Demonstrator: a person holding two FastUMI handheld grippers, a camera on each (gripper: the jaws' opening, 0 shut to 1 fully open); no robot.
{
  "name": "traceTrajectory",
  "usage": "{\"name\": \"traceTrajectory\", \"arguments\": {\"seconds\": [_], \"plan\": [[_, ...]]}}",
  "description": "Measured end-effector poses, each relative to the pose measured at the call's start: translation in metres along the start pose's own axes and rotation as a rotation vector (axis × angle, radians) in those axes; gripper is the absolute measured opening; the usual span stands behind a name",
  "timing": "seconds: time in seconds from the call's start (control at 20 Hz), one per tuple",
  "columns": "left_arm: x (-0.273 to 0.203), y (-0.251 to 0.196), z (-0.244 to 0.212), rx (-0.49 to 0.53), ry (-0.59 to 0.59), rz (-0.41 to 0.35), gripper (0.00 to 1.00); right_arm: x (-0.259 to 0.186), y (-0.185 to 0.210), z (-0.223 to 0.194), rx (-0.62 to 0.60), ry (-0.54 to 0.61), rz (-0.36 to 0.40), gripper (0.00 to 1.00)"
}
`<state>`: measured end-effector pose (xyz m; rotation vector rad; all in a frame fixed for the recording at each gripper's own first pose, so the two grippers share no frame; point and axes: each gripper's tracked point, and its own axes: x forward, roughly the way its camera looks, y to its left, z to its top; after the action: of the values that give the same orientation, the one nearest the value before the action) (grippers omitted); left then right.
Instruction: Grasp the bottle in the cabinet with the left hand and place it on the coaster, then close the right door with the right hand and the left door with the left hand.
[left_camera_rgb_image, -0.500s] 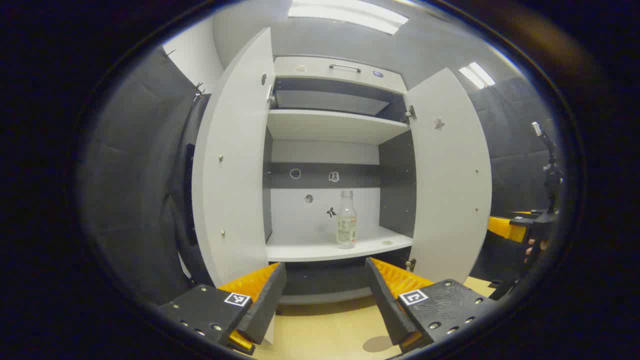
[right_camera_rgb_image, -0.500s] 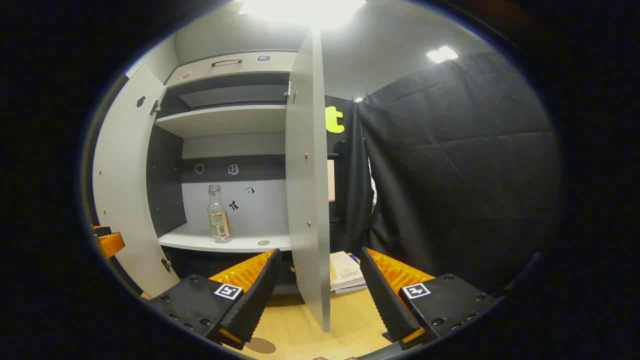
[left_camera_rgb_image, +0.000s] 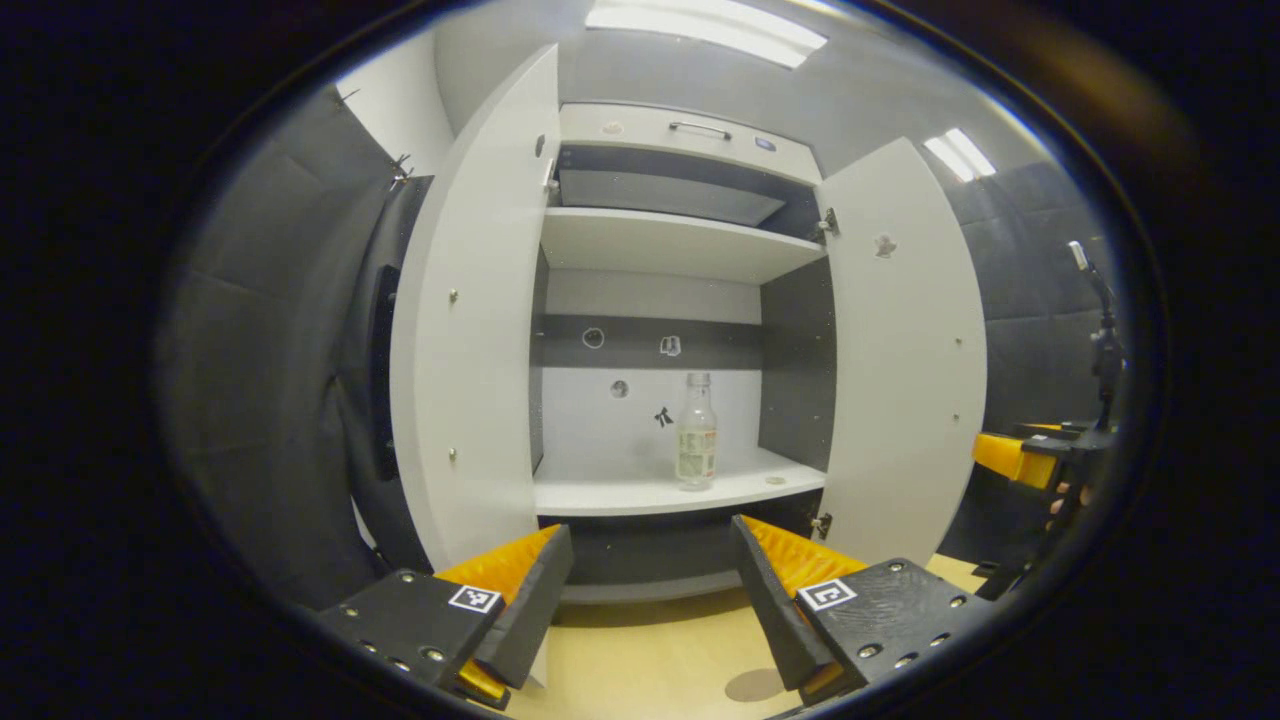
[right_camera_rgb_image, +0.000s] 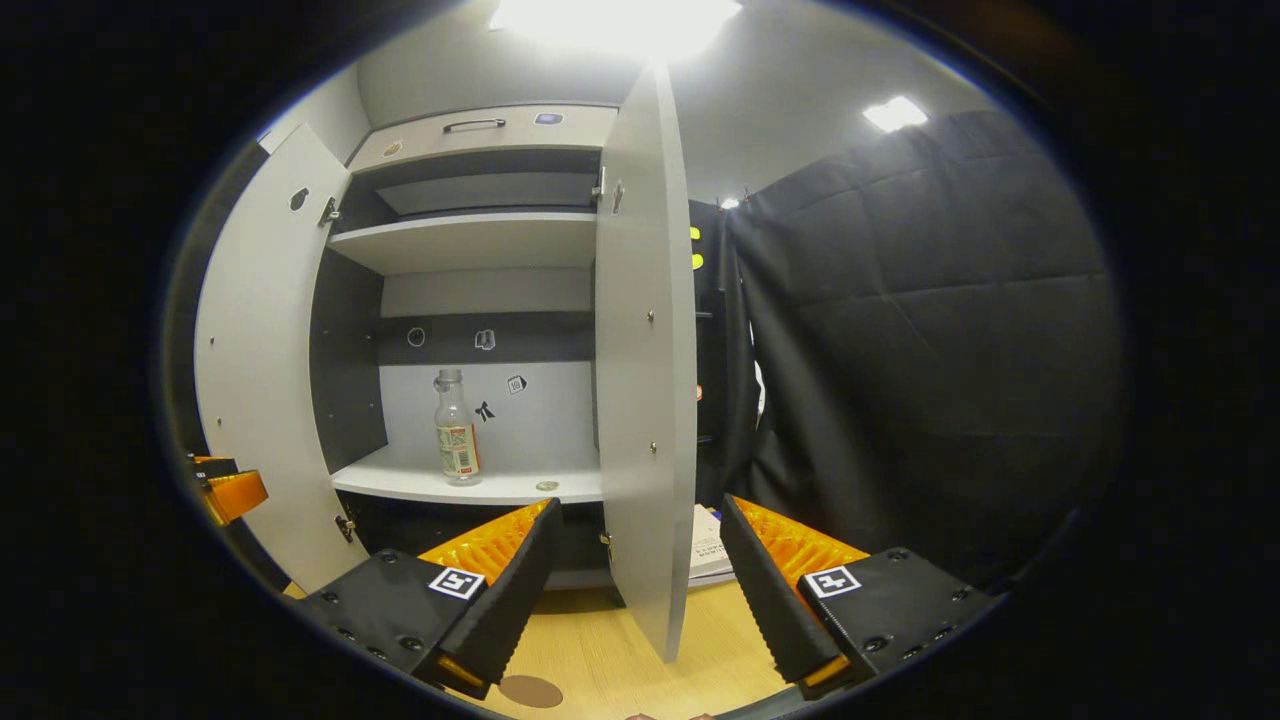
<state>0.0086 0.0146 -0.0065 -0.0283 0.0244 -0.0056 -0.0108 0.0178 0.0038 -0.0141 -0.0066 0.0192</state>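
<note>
Open cabinet (left_camera_rgb_image: 660, 150), bottle (left_camera_rgb_image: 696, 432) upright on lower shelf (left_camera_rgb_image: 640, 492).
Right gripper view adds books (right_camera_rgb_image: 708, 545); left gripper (left_camera_rgb_image: 650, 570) and right gripper (right_camera_rgb_image: 632, 560) spread, empty, bottle well beyond fingers.

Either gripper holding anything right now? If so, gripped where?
Nothing held. Left gripper and right gripper are both open and empty. The bottle stands untouched on the cabinet shelf.

Ceiling lights (right_camera_rgb_image: 615, 18) glare overhead — sharp, edges fisheye-bent.
</note>
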Motion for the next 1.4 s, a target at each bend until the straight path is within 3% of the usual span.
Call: {"name": "traceTrajectory", "arguments": {"seconds": [0.15, 0.45, 0.7, 0.9, 1.1, 1.4], "plan": [[0.004, 0.001, 0.000, -0.006, -0.009, -0.003, 0.92, -0.002, -0.002, 0.005, -0.006, -0.006, -0.014, 0.96], [0.009, -0.001, 0.004, -0.017, -0.018, -0.017, 0.92, -0.002, -0.007, 0.011, 0.005, 0.005, -0.036, 1.00], [0.026, -0.020, 0.011, -0.033, -0.025, -0.070, 0.92, -0.005, -0.029, 0.019, -0.013, 0.002, -0.083, 1.00], [0.062, -0.036, 0.020, -0.063, -0.019, -0.102, 0.92, -0.001, -0.063, 0.018, 0.001, 0.012, -0.158, 0.96], [0.103, -0.040, 0.041, -0.038, -0.044, -0.099, 0.92, 0.008, -0.104, 0.023, 0.003, -0.004, -0.245, 1.00], [0.167, -0.040, 0.060, 0.005, -0.070, -0.087, 0.92, 0.034, -0.135, 0.012, 0.023, 0.032, -0.291, 0.96]]}}
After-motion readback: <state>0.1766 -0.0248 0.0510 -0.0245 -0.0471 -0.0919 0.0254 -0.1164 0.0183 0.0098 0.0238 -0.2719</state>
